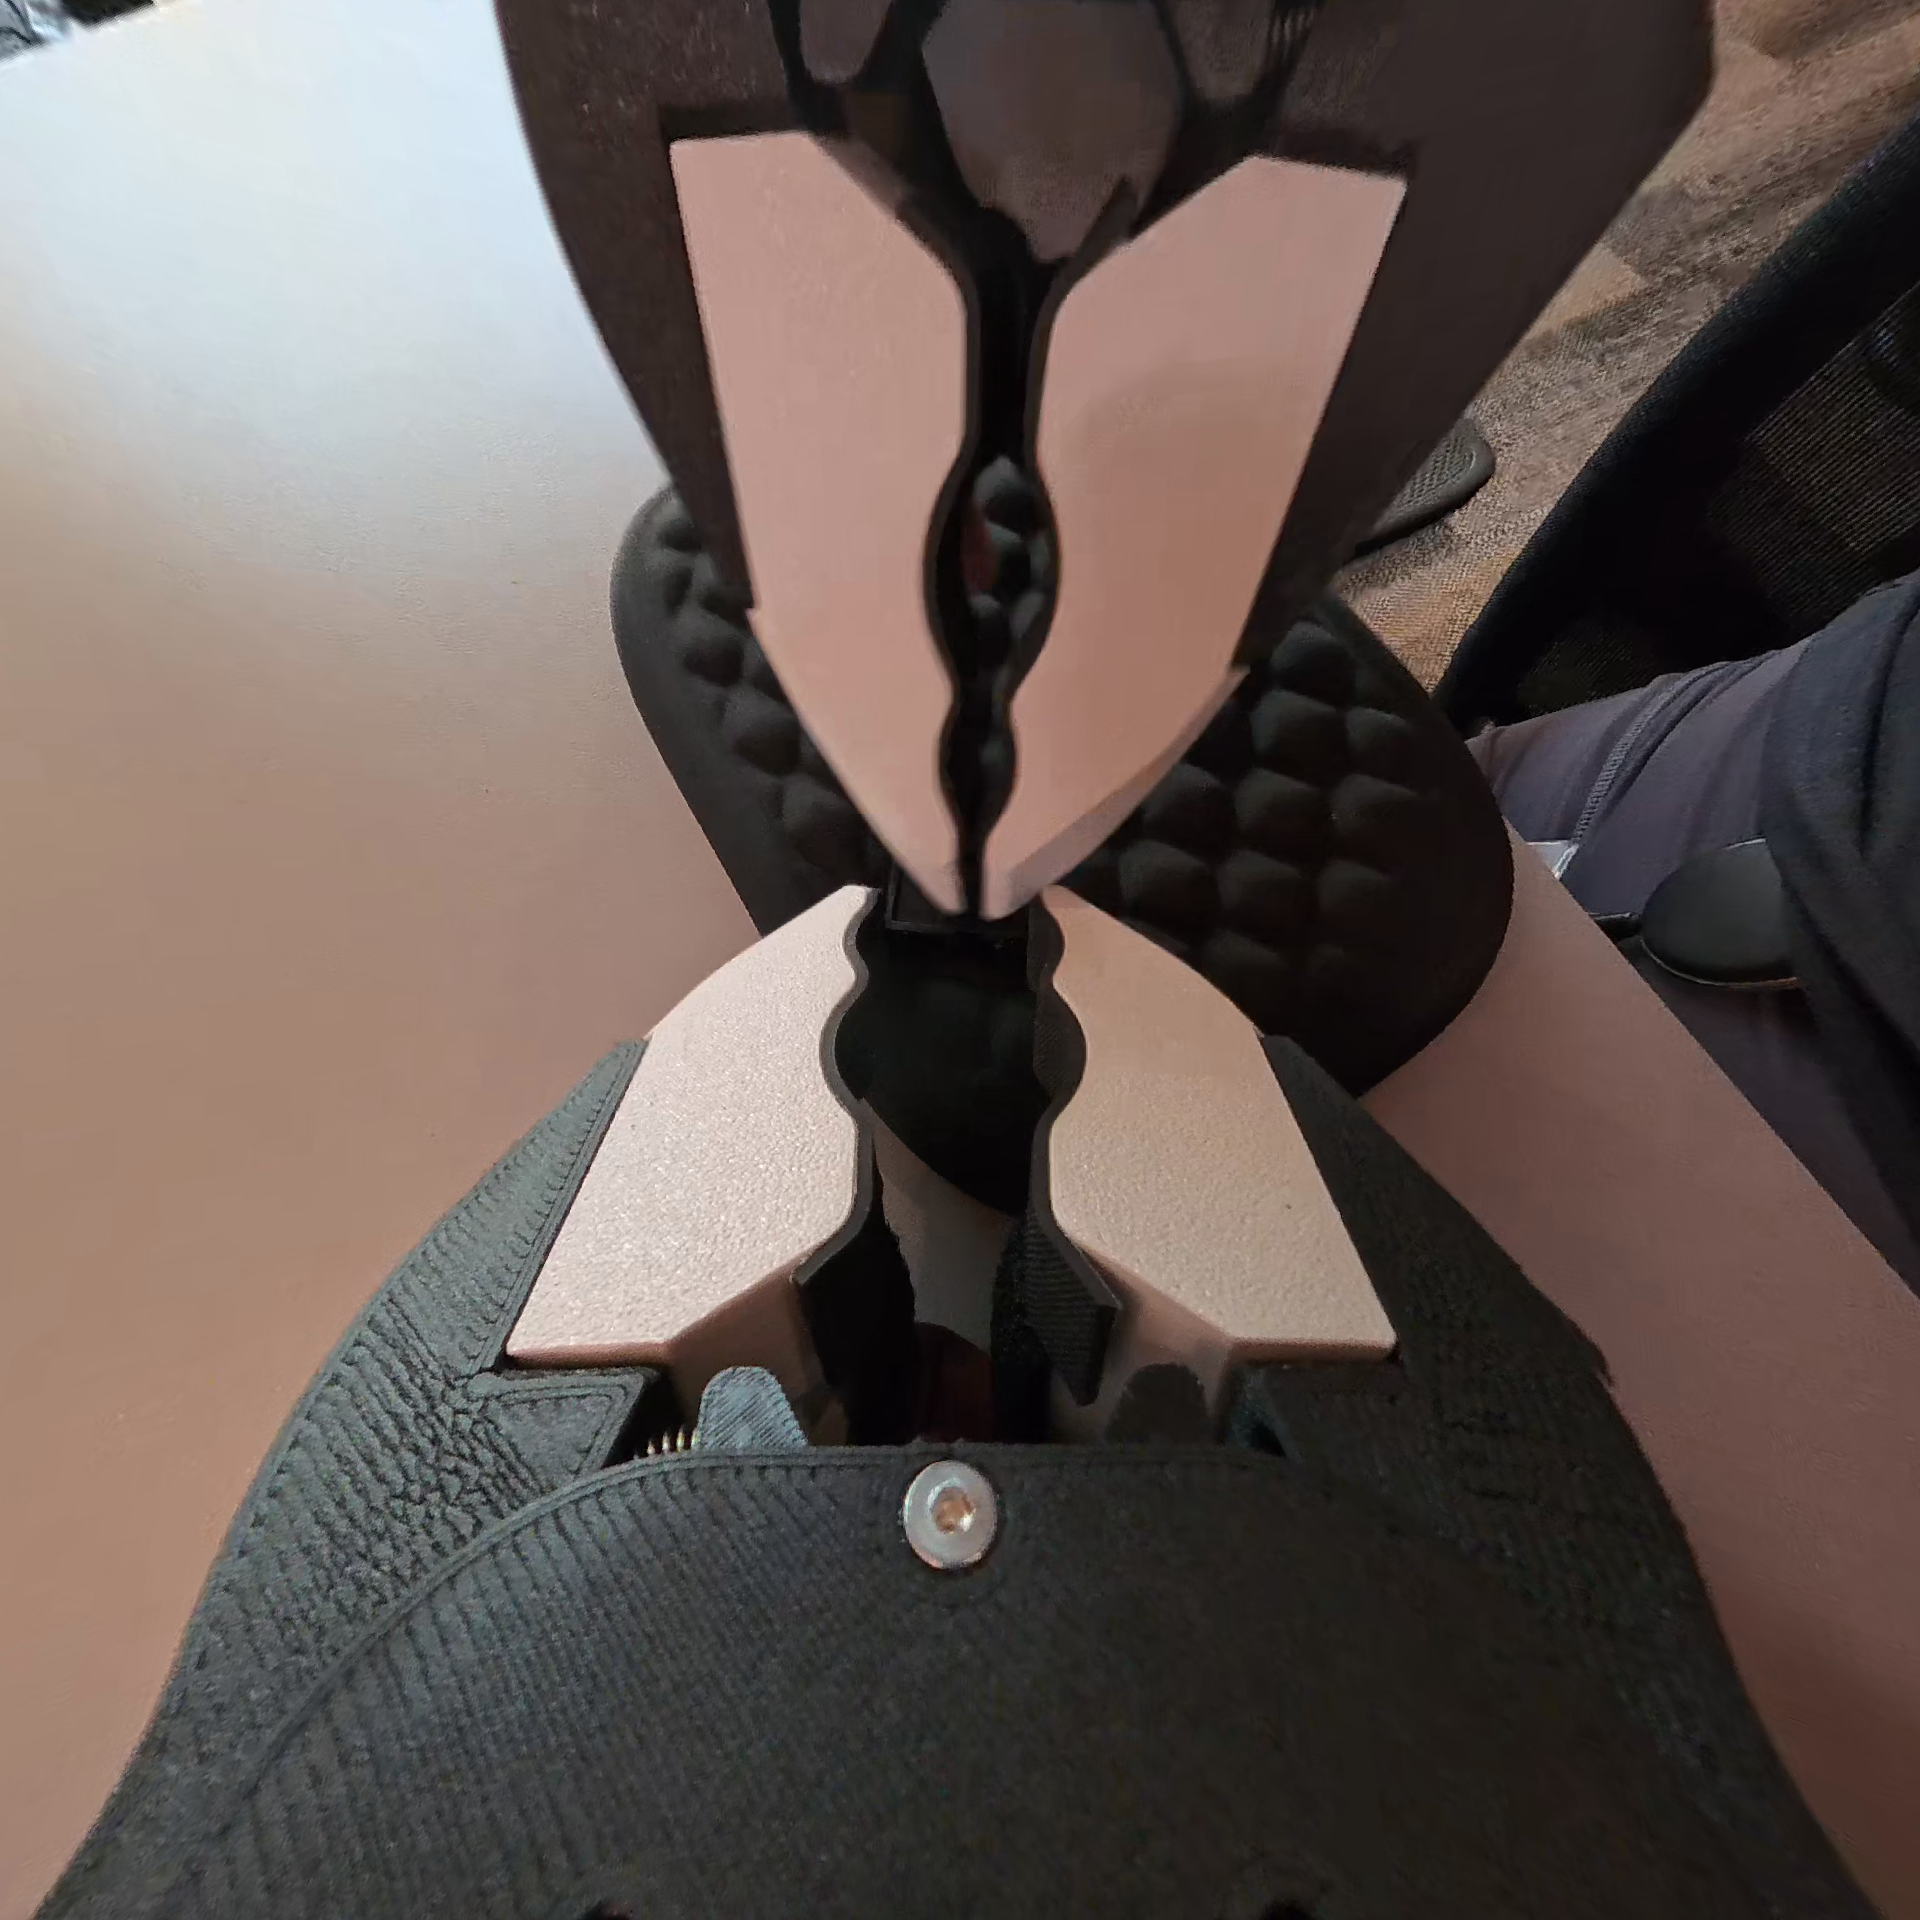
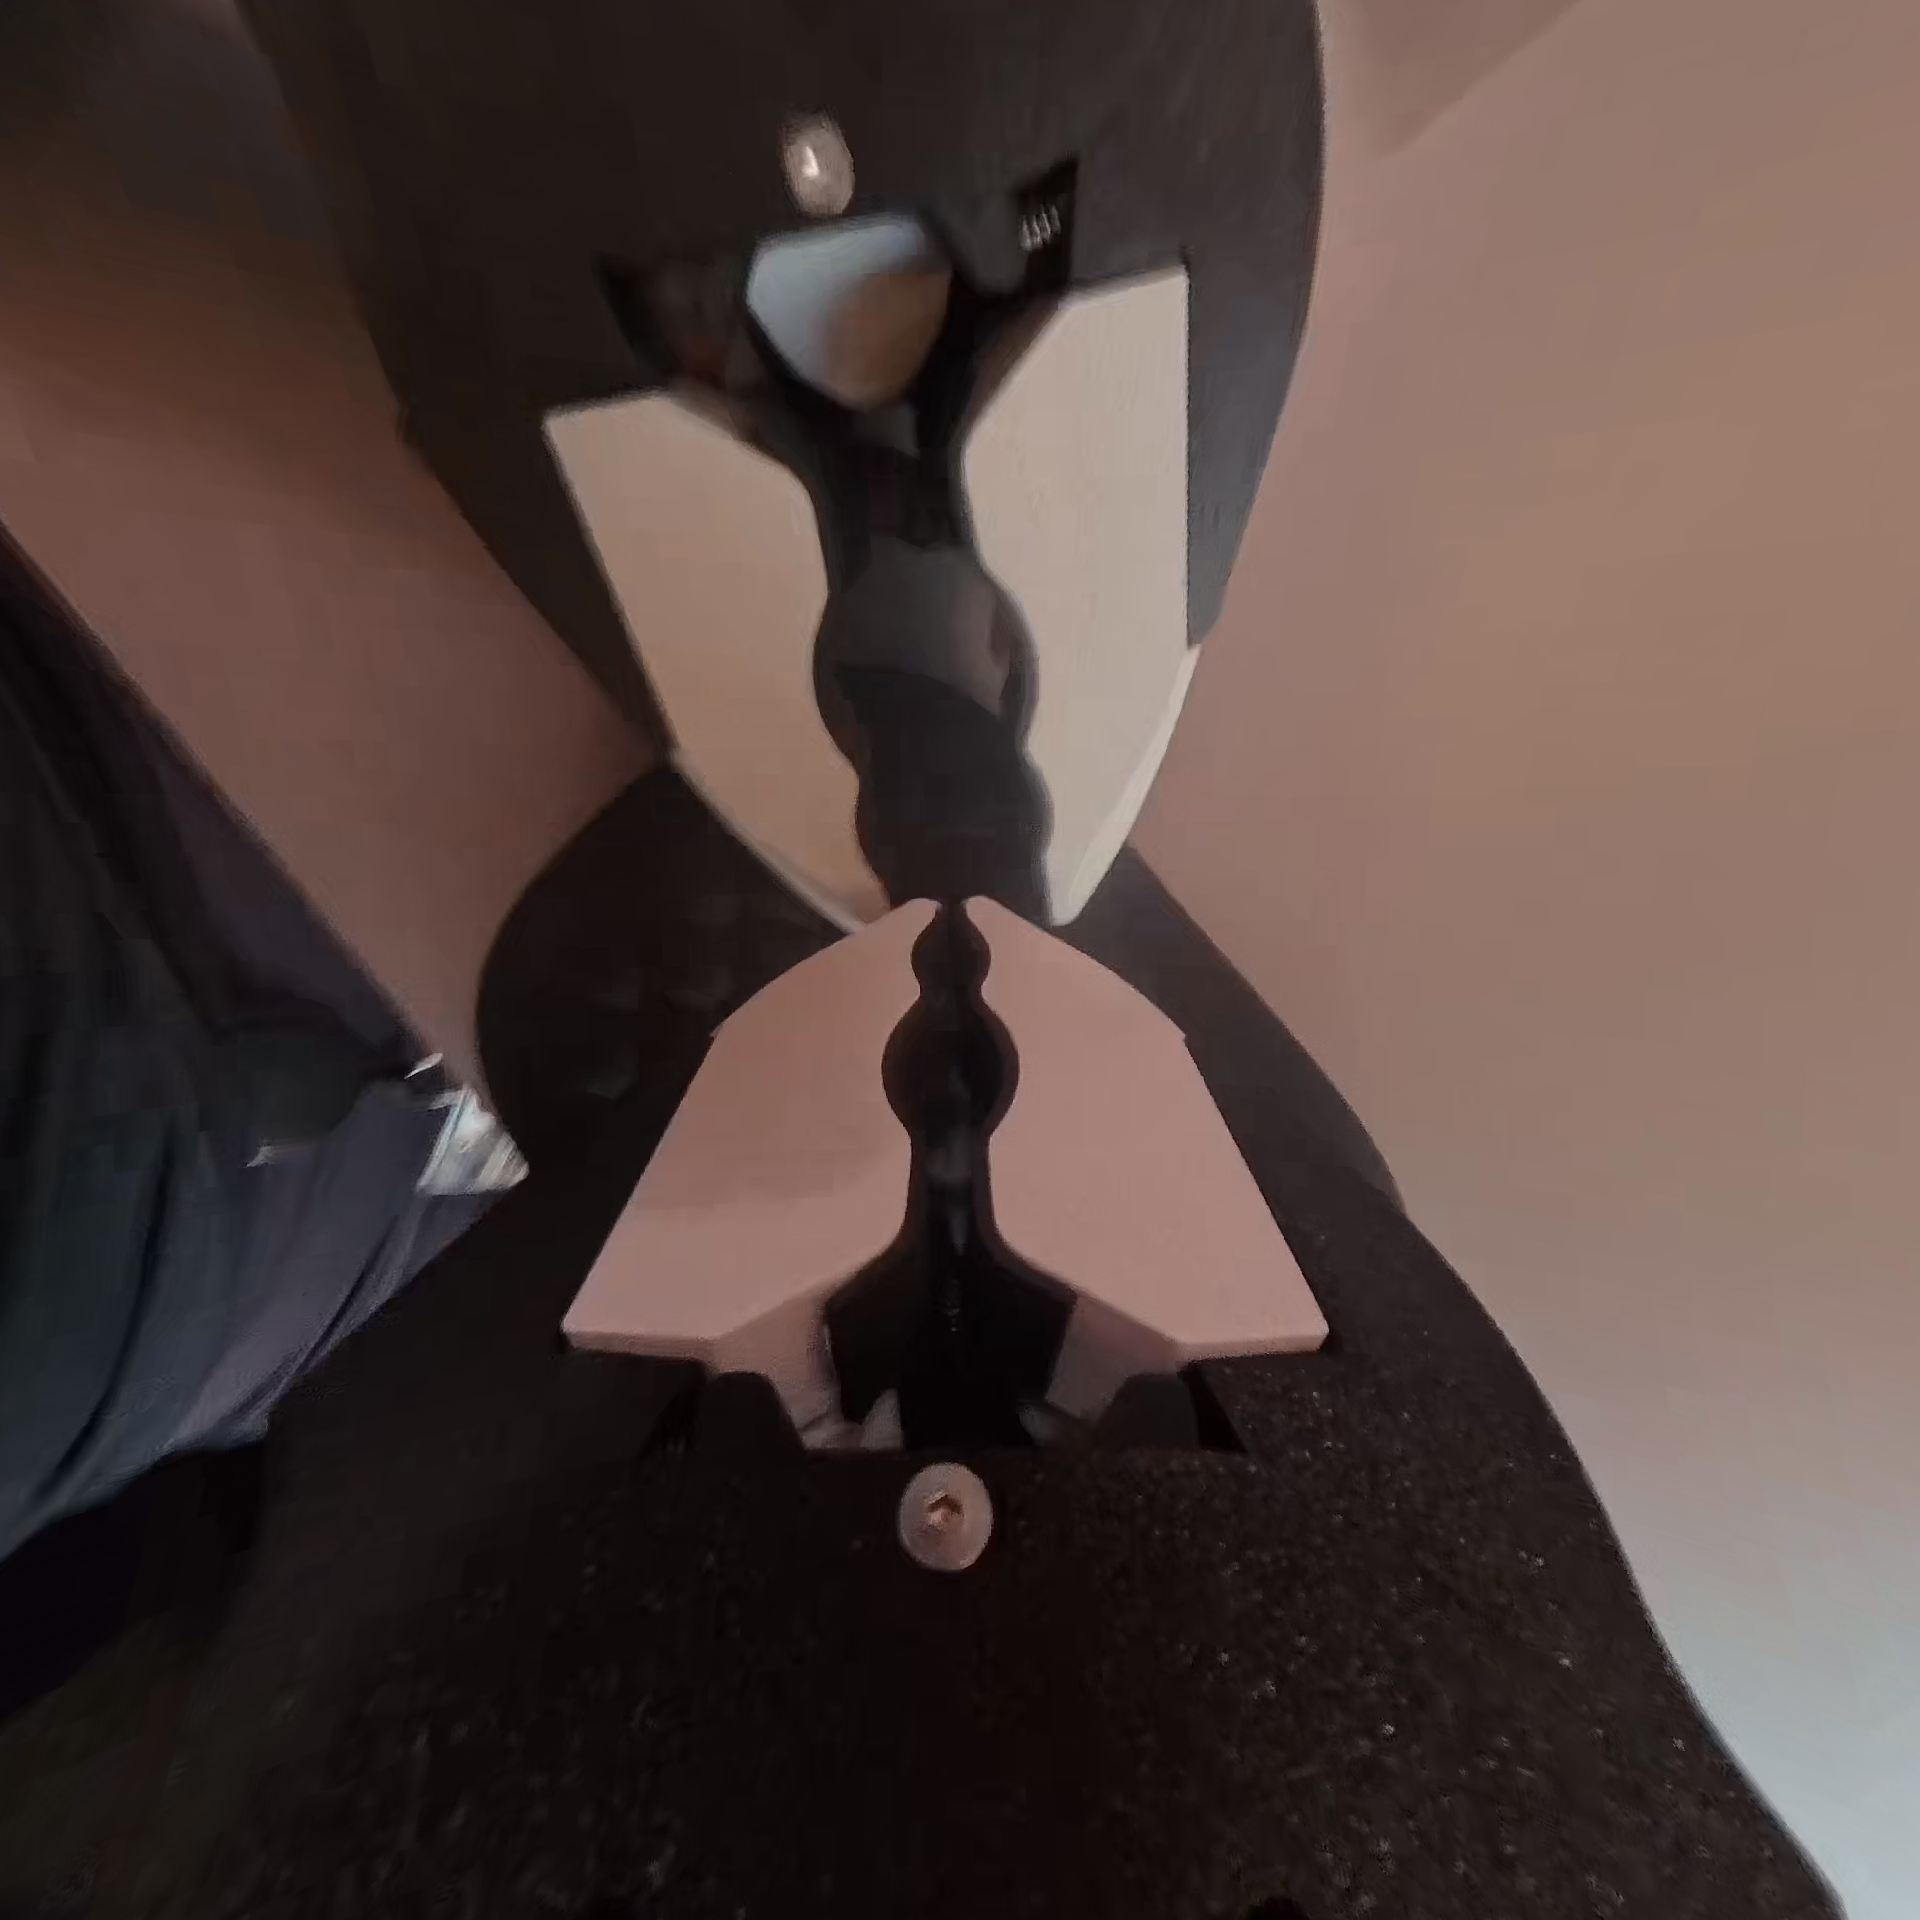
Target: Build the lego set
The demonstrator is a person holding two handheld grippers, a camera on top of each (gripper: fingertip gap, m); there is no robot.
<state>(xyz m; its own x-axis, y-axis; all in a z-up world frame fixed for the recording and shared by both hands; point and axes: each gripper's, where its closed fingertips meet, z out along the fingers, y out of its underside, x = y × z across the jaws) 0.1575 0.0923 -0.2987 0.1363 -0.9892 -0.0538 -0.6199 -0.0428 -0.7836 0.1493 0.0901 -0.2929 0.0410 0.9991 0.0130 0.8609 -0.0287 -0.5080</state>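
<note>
- The left tool (image 1: 951, 935) and the right tool (image 1: 977, 883) meet tip to tip above the table (image 1: 260, 831) edge.
- A small brick (image 1: 940, 928) sits between the left tool's tips, touched by the right tool's tips.
- A cushioned chair seat (image 1: 1299, 831) lies below, beside the table.
- A person's leg (image 1: 1714, 790) lies right of the seat.
</note>
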